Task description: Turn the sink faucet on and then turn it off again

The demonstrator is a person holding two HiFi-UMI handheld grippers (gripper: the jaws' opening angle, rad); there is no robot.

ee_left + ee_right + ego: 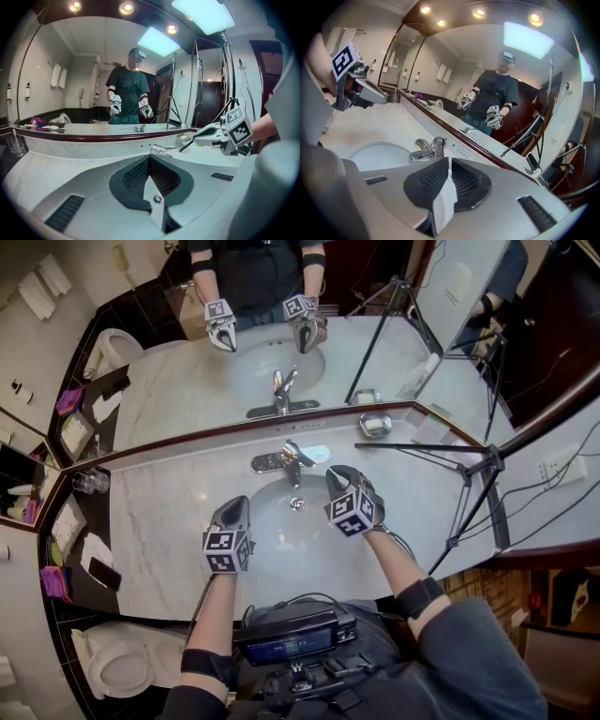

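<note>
Both clenched and empty: right hand-held gripper (337, 476) at four o'clock of the chrome lever faucet (286, 461), left hand-held gripper (234, 512) idle; seemingly between strokes, lever needs pushing next

Dark grey short-sleeved shirt (478, 657), black armbands (419, 596) are being worn; grey left gripper (240, 502), right gripper (336, 472) are being topped by black-and-white marker cubes (228, 551).
</note>
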